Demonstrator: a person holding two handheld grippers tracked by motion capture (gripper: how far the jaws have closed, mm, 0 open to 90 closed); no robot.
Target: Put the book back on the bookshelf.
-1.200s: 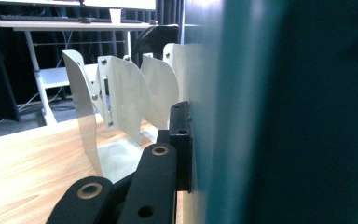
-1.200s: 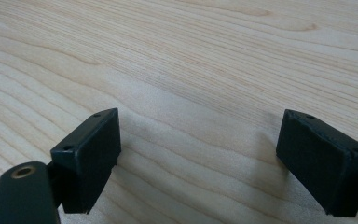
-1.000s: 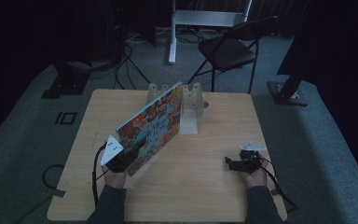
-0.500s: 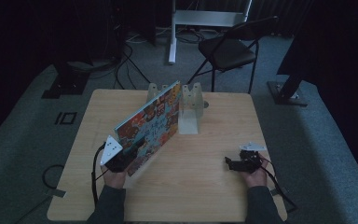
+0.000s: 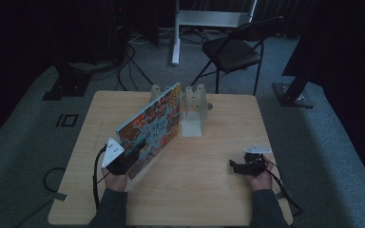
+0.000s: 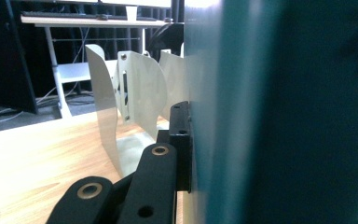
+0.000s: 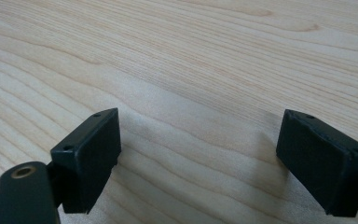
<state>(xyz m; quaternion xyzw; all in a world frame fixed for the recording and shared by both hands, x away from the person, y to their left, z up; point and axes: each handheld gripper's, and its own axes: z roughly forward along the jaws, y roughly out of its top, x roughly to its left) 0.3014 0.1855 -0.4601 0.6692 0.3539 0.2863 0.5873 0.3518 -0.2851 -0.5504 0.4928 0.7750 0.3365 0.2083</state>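
Held one book [image 5: 153, 124] upright on edge in my left hand-held gripper [image 5: 132, 156], jaws clamped on its lower corner, left of centre in high view. Book's far end sat just beside rack [image 5: 192, 107], upper centre of desk [image 5: 218, 199]; whether it was already in slot, could not tell. Judged: pickup done, seating in rack left. My right hand-held gripper [image 5: 234, 166] rested lower right, jaws wide apart, nothing between them. Count: one book, one rack, two hand-held grippers.
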